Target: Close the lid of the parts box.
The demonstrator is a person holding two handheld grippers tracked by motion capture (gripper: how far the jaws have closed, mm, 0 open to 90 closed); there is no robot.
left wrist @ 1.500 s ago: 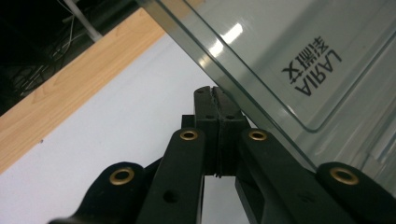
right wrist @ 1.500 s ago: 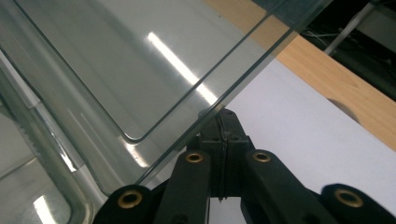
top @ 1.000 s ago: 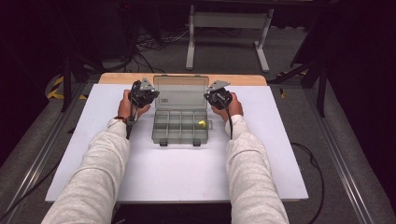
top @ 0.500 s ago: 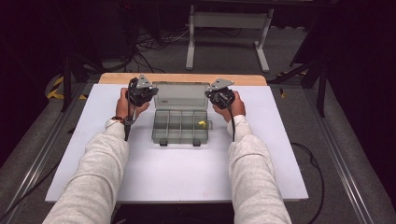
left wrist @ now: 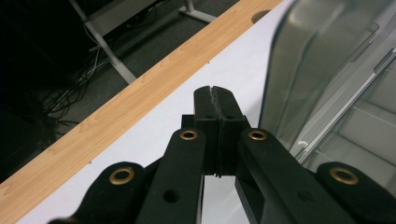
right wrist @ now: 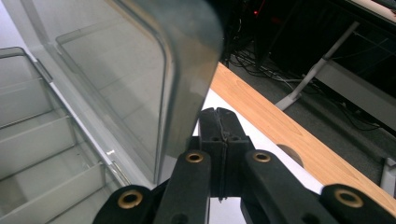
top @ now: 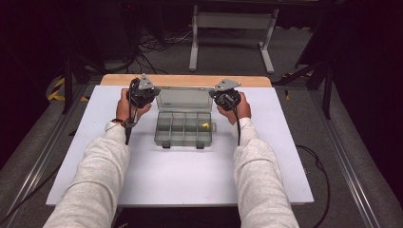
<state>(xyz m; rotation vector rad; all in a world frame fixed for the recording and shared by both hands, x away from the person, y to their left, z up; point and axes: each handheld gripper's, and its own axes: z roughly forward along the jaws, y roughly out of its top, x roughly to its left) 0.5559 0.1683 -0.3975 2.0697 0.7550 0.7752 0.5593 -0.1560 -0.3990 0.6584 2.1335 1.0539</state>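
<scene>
**A:** Where does the box sit from your two tools right now?

**B:** The clear compartment box [top: 184,128] lies at the middle of the white surface [top: 190,171], its long axis running 9 to 3 o'clock. Your left hand-held gripper [top: 141,93] is just beside the lid's left end, your right hand-held gripper [top: 227,96] just beside its right end. So the lid [top: 183,99] stands between them, raised at the 12 o'clock edge of the box.

**A:** Are you pinching anything?

**B:** No. In the left gripper view your left jaws are pressed together with nothing between them, the lid's edge [left wrist: 327,70] at your 2 o'clock. The right gripper view shows the same: jaws pressed together, the lid's rounded corner [right wrist: 187,60] at your 11 o'clock. Whether the corner touches them, I cannot tell.

**A:** Which hand is nearer?

**B:** Roughly equal; both flank the lid. The small yellow piece [top: 205,126] lies in a right-hand compartment, at about 7 o'clock from your right tool, so that hand is nearer to it.

**A:** And the next move?

**B:** My guess is it turns on the lid's hinge line, which runs 9 to 3 between your tools.
</scene>
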